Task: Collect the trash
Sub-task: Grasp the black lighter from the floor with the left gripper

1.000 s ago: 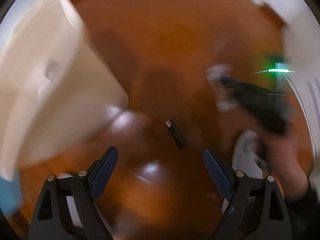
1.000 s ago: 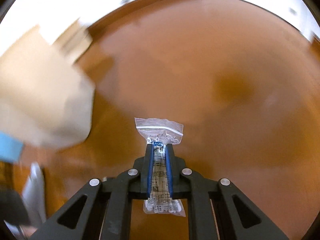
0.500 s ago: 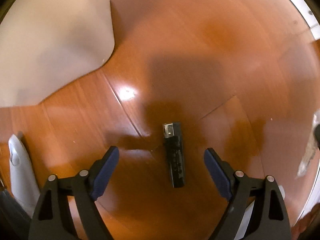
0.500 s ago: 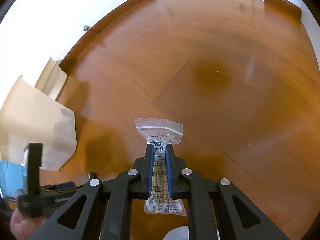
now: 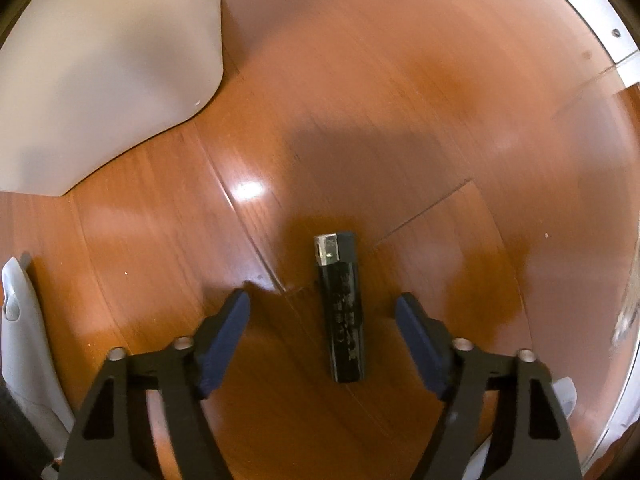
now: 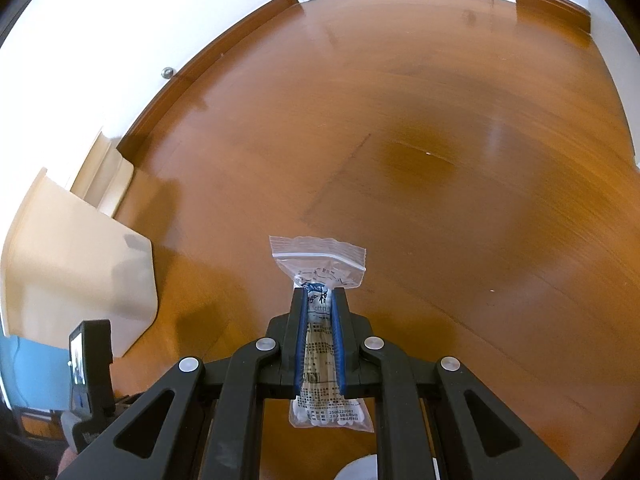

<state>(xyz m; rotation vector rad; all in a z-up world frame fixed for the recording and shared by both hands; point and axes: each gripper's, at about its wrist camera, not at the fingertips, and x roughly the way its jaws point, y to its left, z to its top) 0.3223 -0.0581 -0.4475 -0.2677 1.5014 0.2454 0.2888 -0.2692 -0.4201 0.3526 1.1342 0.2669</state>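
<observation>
My left claw (image 5: 322, 312) is spread wide over the floor (image 5: 400, 120), and the black lighter (image 5: 342, 308) lies between its tips, a bit right of center, long axis pointing up the frame. Right claw (image 6: 319, 300) is clamped on a little plastic bag (image 6: 320, 260), so I'd say left takes the lighter.

The left wrist view looks steeply down at the wooden floor (image 5: 400, 100) from close range, its own left claw (image 5: 322, 308) at the bottom of the frame and a pale bin (image 5: 104, 60) filling the upper left. The right wrist view sits higher and faces outward across the same floor (image 6: 420, 120) to the white wall (image 6: 140, 32) along the top edge, with the right claw (image 6: 319, 304) at lower centre. Both views share the floor and the bin (image 6: 80, 264), which stands at the left edge of the right wrist frame.
</observation>
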